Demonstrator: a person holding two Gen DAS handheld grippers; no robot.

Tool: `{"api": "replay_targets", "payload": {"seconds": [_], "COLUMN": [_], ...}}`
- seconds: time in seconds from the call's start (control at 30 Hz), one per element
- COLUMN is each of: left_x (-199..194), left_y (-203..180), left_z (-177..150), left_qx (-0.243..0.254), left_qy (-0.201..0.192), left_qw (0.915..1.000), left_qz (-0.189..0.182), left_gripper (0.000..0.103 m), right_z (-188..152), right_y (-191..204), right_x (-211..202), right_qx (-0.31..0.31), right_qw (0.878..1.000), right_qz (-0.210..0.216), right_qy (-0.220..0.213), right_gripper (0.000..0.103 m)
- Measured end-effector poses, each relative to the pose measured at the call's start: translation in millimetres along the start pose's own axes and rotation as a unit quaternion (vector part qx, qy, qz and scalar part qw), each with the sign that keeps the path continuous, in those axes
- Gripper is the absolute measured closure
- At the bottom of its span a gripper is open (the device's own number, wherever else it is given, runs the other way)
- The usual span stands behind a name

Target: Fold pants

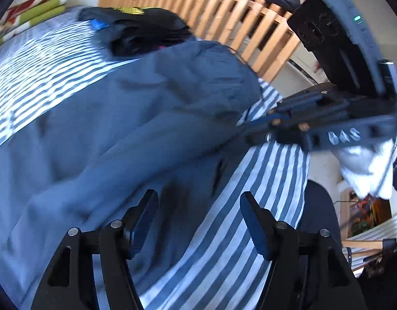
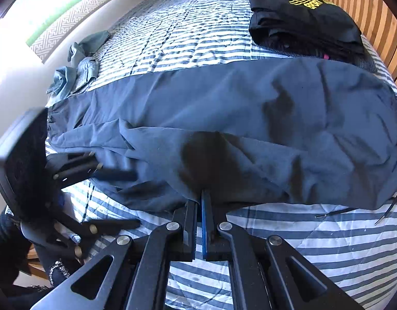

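Observation:
Dark blue pants lie spread lengthwise across a blue-and-white striped bedspread. My right gripper is shut on the near edge of the pants, and the cloth is bunched at its tips. In the left wrist view the pants fill the middle, and the right gripper pinches their right-hand edge. My left gripper stands open over the pants edge and the bedspread, with nothing pressed between its fingers. From the right wrist view the left gripper is open at the leg end, one finger over the cloth.
A pile of folded black clothes with a yellow print sits at the far side of the bed beside a wooden slatted frame. A crumpled grey-green garment lies by the wall. Green pillows rest at the bed's end. A drawstring trails off the waist.

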State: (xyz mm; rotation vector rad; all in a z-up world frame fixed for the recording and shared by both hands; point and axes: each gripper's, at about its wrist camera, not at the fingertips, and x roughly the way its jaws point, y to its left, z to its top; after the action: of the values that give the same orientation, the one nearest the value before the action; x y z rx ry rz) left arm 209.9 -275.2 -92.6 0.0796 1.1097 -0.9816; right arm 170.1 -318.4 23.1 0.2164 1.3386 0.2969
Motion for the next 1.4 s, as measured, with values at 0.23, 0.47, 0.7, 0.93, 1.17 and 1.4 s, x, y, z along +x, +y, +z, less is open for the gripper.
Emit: {"api": "replay_targets", "payload": {"seconds": [0.23, 0.47, 0.7, 0.93, 1.17, 1.4], "left_x": [43, 59, 66, 4, -147, -287], "left_y": [-26, -48, -73, -71, 25, 180], "left_z": [22, 13, -18, -68, -147, -245], "left_qx": [0.003, 0.011, 0.014, -0.023, -0.165, -0.372], "left_qy": [-0.002, 0.015, 0.045, 0.018, -0.07, -0.125], "left_qw": [0.9992, 0.9979, 0.9979, 0.9988, 0.9768, 0.8596], "left_qz": [-0.041, -0.061, -0.043, -0.039, 0.118, 0.327], "left_gripper": [0.035, 0.057, 0.046, 0.045, 0.045, 0.045], "right_z": [-24, -54, -12, -17, -39, -38], "right_y": [-63, -186, -202, -170, -51, 53], "right_x": [-53, -56, -3, -23, -61, -27], "right_qx": [0.071, 0.243, 0.197, 0.162, 0.001, -0.116], "right_qw": [0.995, 0.963, 0.961, 0.954, 0.969, 0.978], "right_qz": [0.037, -0.051, -0.179, -0.237, -0.179, -0.086], "right_qy": [-0.061, -0.109, -0.081, -0.091, -0.17, -0.151], "right_gripper": [0.081, 0.075, 0.075, 0.075, 0.075, 0.075]}}
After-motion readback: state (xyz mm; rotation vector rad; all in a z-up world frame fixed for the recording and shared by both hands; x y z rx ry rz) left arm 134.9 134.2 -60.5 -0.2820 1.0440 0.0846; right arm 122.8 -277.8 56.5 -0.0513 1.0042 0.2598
